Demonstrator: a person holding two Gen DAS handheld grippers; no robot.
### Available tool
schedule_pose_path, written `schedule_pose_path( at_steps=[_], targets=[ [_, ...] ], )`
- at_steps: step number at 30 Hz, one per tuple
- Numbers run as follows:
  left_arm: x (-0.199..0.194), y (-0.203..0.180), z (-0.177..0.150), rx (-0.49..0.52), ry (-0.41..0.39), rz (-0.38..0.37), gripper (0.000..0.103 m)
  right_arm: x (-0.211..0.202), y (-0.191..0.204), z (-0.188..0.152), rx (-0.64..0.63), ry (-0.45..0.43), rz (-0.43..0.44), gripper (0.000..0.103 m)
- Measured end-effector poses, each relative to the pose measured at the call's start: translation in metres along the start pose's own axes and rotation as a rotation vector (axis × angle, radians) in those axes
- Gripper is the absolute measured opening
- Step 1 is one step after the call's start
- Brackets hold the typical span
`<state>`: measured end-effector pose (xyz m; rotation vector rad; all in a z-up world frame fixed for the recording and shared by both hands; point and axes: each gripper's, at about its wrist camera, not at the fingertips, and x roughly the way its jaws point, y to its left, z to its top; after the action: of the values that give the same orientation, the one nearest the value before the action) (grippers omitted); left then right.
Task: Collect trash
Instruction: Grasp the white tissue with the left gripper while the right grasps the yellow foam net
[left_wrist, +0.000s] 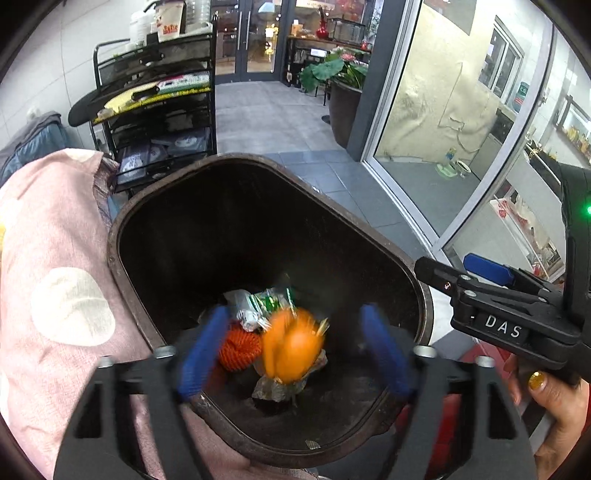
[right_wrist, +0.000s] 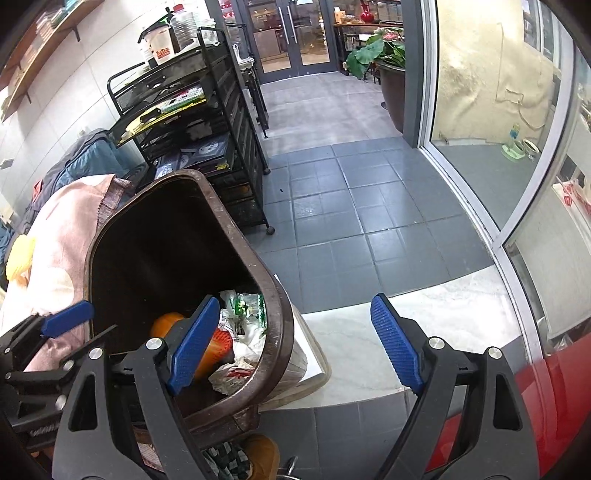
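- Left gripper sits right over the mouth of the brown bin, pointing down in; fingers wide, nothing between the pads. Placement fits a drop straight into the bin.
- Orange round item is motion-blurred below the fingers, inside the bin, apparently falling free among the other trash: orange net, green-white wrapper, crumpled paper.
- Right gripper hangs beside the bin, over the pale bench; fingers wide and empty, probably waiting clear of the drop.
- Left view only: straight down to the bin floor, the blurred item, and a hand holding the right gripper.
- Right view only: the bin's outer wall and rim from the side, the bench edge, the tiled floor, and the left gripper's blue fingers at the bin's near rim.
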<state>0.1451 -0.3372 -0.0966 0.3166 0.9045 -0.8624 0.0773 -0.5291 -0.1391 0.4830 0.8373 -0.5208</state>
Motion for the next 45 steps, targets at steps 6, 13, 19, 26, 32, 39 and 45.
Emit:
schedule_pose_path(
  at_steps=[6,13,19,26,32,39,45],
  targets=[
    [-0.002,-0.002,-0.001,0.022,-0.024,0.011,0.089,-0.001,0.000,0.000,0.005,0.000,-0.003,0.086],
    [-0.022,-0.001,-0.004,0.019,-0.077,0.012,0.093,-0.002,0.002,0.000,0.001,-0.002,0.010,0.086],
    [-0.058,0.007,-0.017,0.013,-0.159,0.031,0.097,-0.006,0.030,0.003,-0.049,-0.025,0.084,0.086],
    [-0.098,0.052,-0.034,-0.058,-0.217,0.103,0.097,-0.014,0.094,0.007,-0.181,-0.046,0.209,0.086],
    [-0.127,0.115,-0.053,-0.141,-0.233,0.260,0.097,-0.021,0.161,0.006,-0.314,-0.027,0.329,0.086],
    [-0.134,0.203,-0.069,-0.277,-0.180,0.372,0.097,-0.026,0.238,0.004,-0.471,0.005,0.437,0.086],
    [-0.119,0.266,-0.060,-0.336,-0.098,0.374,0.090,-0.025,0.291,0.007,-0.545,0.028,0.491,0.086]
  ],
)
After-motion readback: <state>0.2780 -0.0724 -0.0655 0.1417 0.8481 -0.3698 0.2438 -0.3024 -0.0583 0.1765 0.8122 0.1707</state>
